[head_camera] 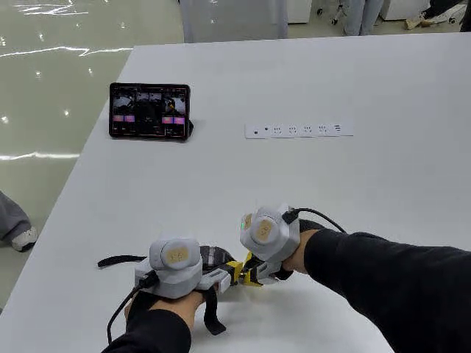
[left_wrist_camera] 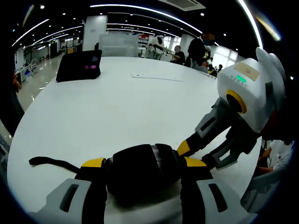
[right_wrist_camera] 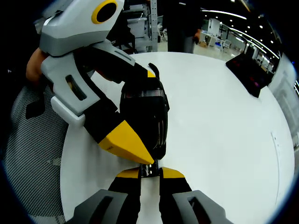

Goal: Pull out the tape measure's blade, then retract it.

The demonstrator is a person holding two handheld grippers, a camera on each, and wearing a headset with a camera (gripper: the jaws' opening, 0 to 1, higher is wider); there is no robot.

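Firmly clamped across its black case, tape measure (right_wrist_camera: 147,109) sat between left gripper (left_wrist_camera: 144,163) jaws, near the front edge of white table (head_camera: 331,81). Right gripper (right_wrist_camera: 149,175) jaws were pinched almost closed on blade hook (right_wrist_camera: 149,167) at the case mouth. Wrist strap (head_camera: 118,260) trailed left on the table. Tablet (head_camera: 149,110) and power strip (head_camera: 298,130) lay well beyond.

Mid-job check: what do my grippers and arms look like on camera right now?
Both match: the left gripper and right gripper have rounded light-grey housings, each topped with a round tan sticker, and black fingers tipped yellow. A black cable leaves each; the right one shows a small green light. The sleeves are black.
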